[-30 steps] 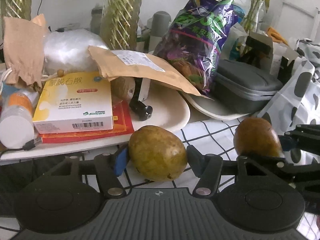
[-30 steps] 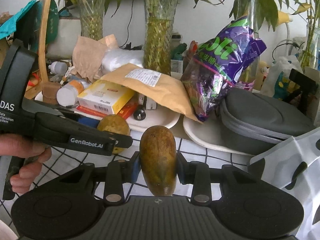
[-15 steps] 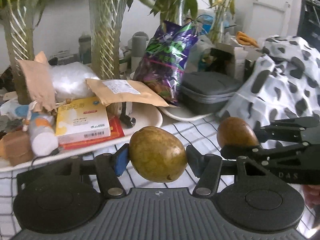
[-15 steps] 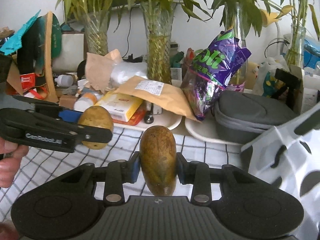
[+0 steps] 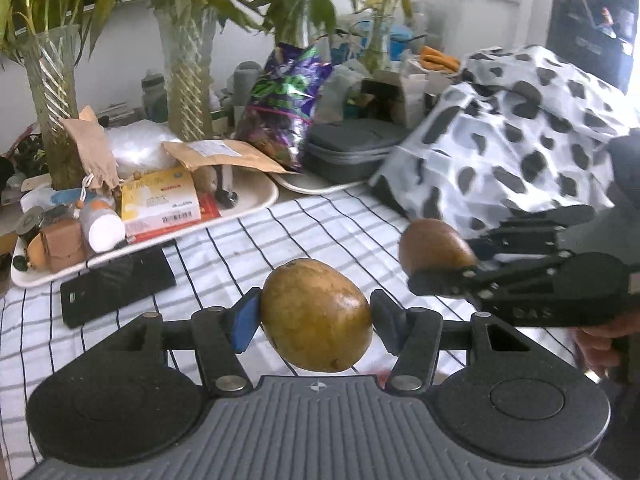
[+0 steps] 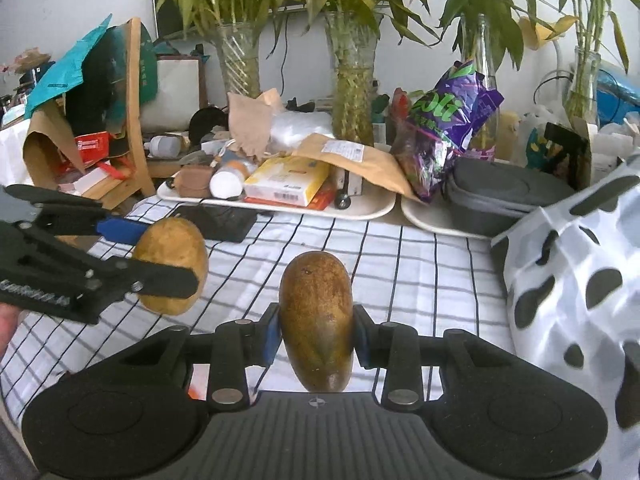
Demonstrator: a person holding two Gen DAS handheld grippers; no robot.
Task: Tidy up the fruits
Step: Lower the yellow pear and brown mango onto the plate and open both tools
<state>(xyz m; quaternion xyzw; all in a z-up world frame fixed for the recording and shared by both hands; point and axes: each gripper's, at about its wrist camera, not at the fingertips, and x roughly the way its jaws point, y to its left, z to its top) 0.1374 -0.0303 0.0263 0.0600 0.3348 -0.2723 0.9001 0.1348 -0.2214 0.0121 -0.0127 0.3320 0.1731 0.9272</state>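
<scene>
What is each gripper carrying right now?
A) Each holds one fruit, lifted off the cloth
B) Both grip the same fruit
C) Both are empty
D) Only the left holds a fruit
A: the left gripper is shut on the rounder fruit, and the right gripper on the longer brown fruit, both above the checked cloth.

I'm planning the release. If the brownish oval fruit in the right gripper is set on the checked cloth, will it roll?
Probably: the brownish oval fruit looks rounded and smooth. The right gripper holds it upright; laid sideways on the checked cloth, it should settle better.
</scene>
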